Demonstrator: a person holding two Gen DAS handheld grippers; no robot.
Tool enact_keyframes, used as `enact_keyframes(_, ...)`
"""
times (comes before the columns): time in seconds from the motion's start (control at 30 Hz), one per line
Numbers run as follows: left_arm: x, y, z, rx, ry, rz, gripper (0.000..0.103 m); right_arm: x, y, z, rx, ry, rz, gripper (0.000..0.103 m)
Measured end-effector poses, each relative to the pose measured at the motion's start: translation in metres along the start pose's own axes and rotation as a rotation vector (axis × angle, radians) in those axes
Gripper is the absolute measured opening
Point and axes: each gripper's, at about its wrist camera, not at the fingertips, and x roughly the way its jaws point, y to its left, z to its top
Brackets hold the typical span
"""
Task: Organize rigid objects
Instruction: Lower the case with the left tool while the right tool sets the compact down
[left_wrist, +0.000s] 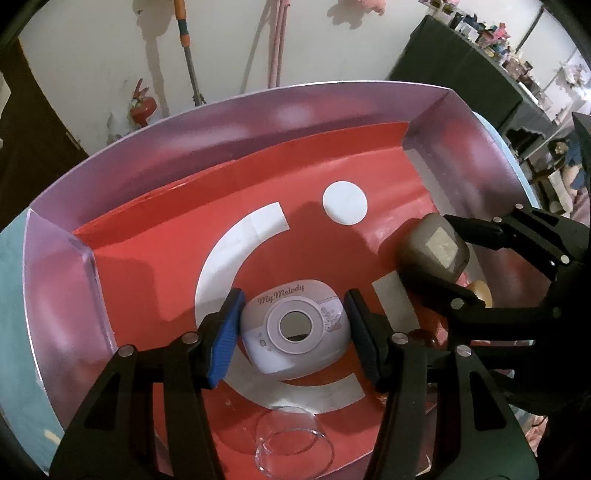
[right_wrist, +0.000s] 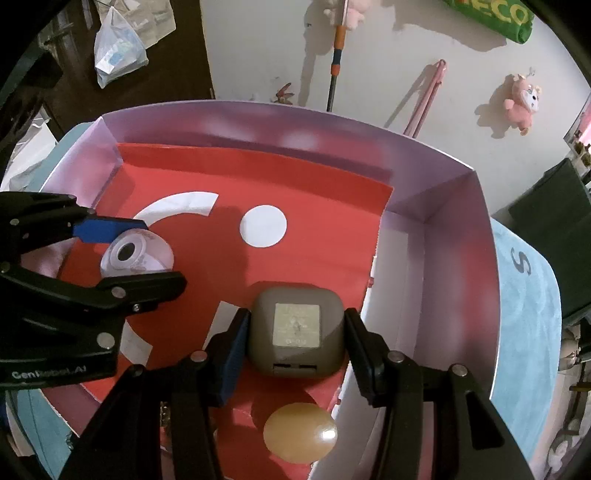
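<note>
Holding two things over the box (left_wrist: 110, 155)

Left gripper (left_wrist: 293, 328) squeezes the white case (left_wrist: 295, 328); right gripper (right_wrist: 293, 338) squeezes the grey charger (right_wrist: 295, 328).

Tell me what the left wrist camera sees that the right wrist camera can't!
Only the left wrist view shows the clear glass cup. Only the right wrist view shows the pink plush toy on the wall. Both show the My Melody case in the left gripper and the grey charger in the right gripper, over the box.
</note>
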Motion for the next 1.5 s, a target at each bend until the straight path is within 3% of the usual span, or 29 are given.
enact_keyframes(0.77, 0.004, -0.011, -0.001, 0.029, 0.012, 0.045, 0.054, 0.003, 0.0, 0.001, -0.008, 0.0, -0.006, 0.054)
enact_keyframes(1.5, -0.007, -0.003, -0.003, 0.015, -0.03, -0.005, 0.065, -0.001, -0.002, 0.0, -0.003, -0.004, -0.01, 0.058)
